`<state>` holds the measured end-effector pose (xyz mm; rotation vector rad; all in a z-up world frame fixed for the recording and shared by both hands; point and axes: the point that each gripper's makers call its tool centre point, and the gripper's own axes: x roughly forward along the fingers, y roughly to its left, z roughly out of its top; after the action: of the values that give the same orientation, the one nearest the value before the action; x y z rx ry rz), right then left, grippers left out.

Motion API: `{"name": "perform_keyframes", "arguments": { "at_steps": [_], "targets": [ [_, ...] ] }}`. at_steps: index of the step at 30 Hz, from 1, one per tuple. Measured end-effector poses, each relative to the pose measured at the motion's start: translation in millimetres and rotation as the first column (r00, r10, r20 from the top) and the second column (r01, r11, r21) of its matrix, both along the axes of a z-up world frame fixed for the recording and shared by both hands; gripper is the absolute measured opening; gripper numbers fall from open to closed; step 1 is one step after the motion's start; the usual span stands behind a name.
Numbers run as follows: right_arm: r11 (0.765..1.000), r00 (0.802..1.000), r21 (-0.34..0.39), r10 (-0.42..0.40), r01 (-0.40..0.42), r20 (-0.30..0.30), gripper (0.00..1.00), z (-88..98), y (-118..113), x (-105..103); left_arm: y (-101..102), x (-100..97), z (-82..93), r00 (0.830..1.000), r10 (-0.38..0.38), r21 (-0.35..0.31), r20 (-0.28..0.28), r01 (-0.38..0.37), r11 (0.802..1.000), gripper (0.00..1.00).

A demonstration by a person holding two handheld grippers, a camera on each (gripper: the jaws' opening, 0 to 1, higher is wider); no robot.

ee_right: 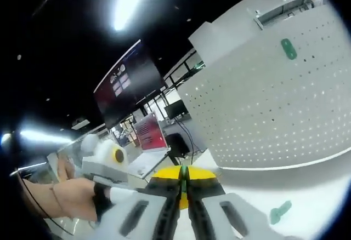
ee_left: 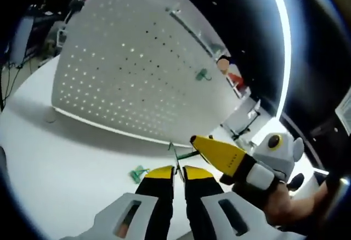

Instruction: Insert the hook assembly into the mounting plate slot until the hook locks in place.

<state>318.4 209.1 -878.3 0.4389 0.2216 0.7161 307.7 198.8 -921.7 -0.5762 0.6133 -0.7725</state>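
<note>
1. white perforated mounting plate [ee_left: 137, 70] stands upright on the white table [ee_left: 49, 163] in the left gripper view; one green hook [ee_left: 203, 75] already hangs on its face, near a grey rail [ee_left: 189, 29] higher up.
2. yellow-tipped left tongs [ee_left: 179, 170] rise from the bottom of that view, their jaws almost together on the thin green wire of a hook assembly [ee_left: 184, 155]; the wire sticks out just past the tips, in front of the plate's lower edge.
3. another green hook piece [ee_left: 137, 173] lies loose on the table just beside the left jaw.
4. right tongs [ee_left: 219, 155] come in from the right, held by a hand [ee_left: 285, 207], tips close to the wire; touching or not, i cannot tell.
5. in the right gripper view the right tongs [ee_right: 184, 175] look closed, jaws meeting; whether anything sits between them i cannot tell; the plate [ee_right: 274, 103] carries its green hook [ee_right: 288, 49], and a loose green piece [ee_right: 280, 211] lies on the table.
</note>
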Motion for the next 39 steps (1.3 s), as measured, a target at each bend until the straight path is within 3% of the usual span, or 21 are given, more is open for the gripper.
{"name": "perform_keyframes", "arguments": {
  "at_steps": [11,20,23,26,28,30,33,39],
  "targets": [
    [1.000,0.999,-0.023,0.000,0.001,0.037,0.00,2.6,-0.5,-6.6,0.6,-0.5,3.3,1.000,0.006,-0.032,-0.009,-0.006,0.999,0.03],
    [0.996,0.999,-0.084,-0.007,0.012,0.051,0.00,0.3,-0.9,-10.0,0.1,-0.3,2.2,0.999,-0.005,0.037,0.043,0.003,0.999,0.01],
    [0.996,1.000,-0.093,0.001,0.002,0.030,0.01,0.2,-0.1,-8.8,2.0,0.9,2.8,0.998,-0.001,0.063,0.062,-0.003,0.998,0.01],
    [0.999,0.997,0.006,0.045,-0.045,-0.055,0.06,3.2,-0.3,-11.6,6.9,3.7,5.3,0.996,0.014,0.085,0.091,-0.022,0.996,0.01],
    [0.998,0.997,0.049,0.037,-0.033,-0.075,0.09,7.9,-8.2,-9.1,14.6,8.0,5.9,0.990,0.021,0.145,0.138,-0.041,0.989,0.01],
    [0.998,0.995,0.036,0.056,-0.053,-0.083,0.10,7.3,-9.6,-10.9,17.8,10.1,9.8,0.986,0.024,0.167,0.166,-0.052,0.985,0.01],
    [0.997,0.994,0.046,0.070,-0.066,-0.087,0.10,10.8,-7.9,-13.8,16.1,12.1,20.9,0.978,0.025,0.142,0.208,-0.055,0.988,0.01],
    [0.997,0.996,0.015,0.075,-0.074,-0.055,0.10,17.0,1.5,-14.8,15.5,14.1,28.0,0.944,-0.018,0.260,0.328,-0.073,0.963,0.01]
  ]
}}
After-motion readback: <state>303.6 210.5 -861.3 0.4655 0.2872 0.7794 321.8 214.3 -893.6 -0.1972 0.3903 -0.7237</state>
